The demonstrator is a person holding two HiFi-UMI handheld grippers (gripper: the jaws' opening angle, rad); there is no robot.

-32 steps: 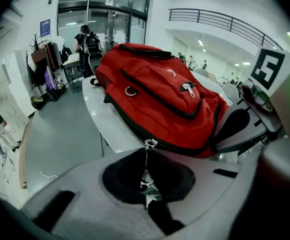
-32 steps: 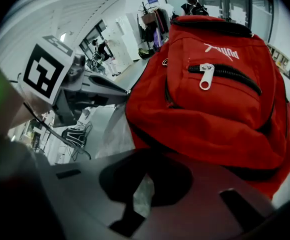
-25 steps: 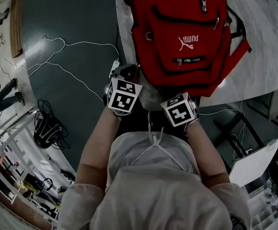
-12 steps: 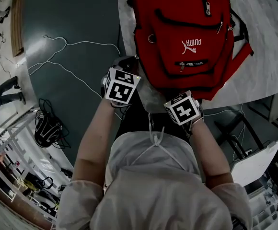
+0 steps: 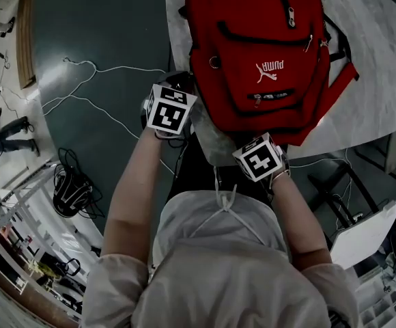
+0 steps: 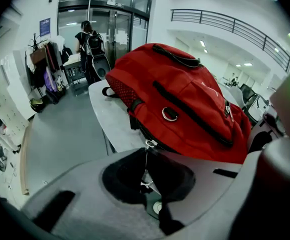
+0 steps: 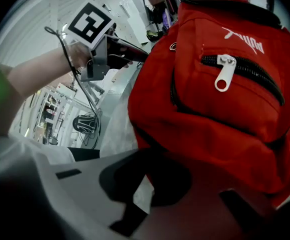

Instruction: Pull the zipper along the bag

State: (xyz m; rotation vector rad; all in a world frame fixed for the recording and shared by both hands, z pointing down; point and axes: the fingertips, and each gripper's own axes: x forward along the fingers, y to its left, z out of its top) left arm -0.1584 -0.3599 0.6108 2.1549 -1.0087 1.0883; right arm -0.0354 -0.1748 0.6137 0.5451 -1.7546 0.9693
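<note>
Zipping is going on right now: the left tongs (image 6: 152,194) are squeezing shut on the thin zipper pull (image 6: 145,165), which is sitting at the side of the red bag (image 6: 195,99) just ahead of them. The right tongs (image 7: 150,184) are looking pressed together on the bag's bottom edge, holding it down on the counter (image 6: 112,126). Next, I think the left tongs are needing to grip tight and drag the pull along the bag's side, away from the right tongs.

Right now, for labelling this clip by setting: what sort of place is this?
Probably an open hall in an office or lab building: glass doors at the far end, a railed upper gallery under ceiling lights, and coiled cables lying on the floor.
</note>
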